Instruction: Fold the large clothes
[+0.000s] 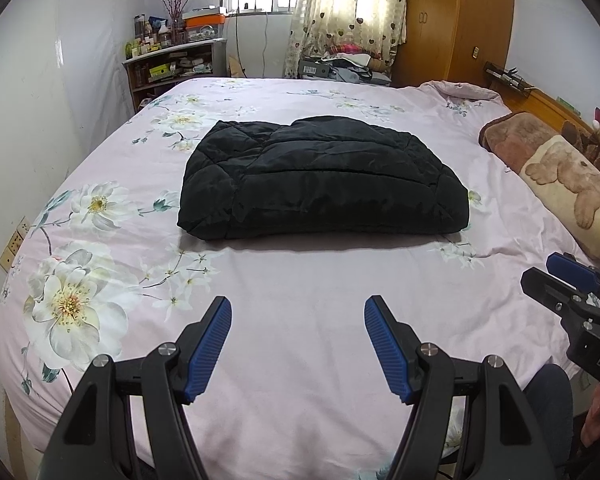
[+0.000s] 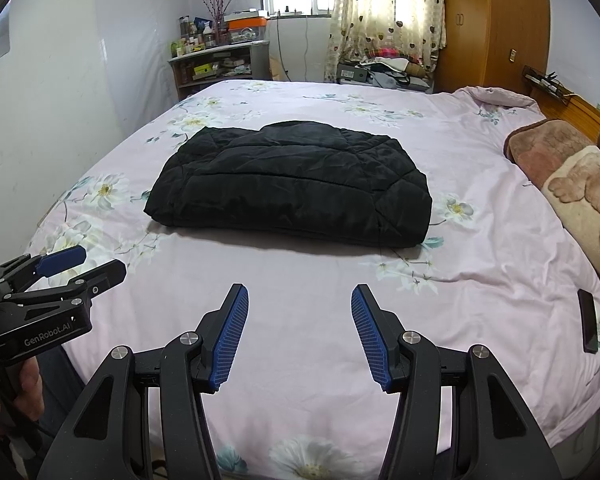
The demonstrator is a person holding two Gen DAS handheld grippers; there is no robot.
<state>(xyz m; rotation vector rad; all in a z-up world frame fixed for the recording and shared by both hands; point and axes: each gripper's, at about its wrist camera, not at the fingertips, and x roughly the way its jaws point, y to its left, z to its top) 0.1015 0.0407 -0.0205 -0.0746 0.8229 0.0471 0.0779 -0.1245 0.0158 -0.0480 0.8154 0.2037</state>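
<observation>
A black quilted jacket (image 1: 320,184) lies folded into a thick rectangle in the middle of the bed; it also shows in the right wrist view (image 2: 292,192). My left gripper (image 1: 298,308) is open and empty, held over the sheet well short of the jacket's near edge. My right gripper (image 2: 300,296) is open and empty too, the same distance back. Each gripper shows in the other's view: the right one at the right edge (image 1: 556,276), the left one at the left edge (image 2: 84,264).
The bed has a pink floral sheet (image 1: 300,280). A bear-print pillow (image 1: 572,188) lies at the right by the wooden headboard. A black phone (image 2: 588,320) lies on the sheet at the right. A cluttered shelf (image 1: 172,64) and wardrobe (image 1: 460,20) stand beyond the bed.
</observation>
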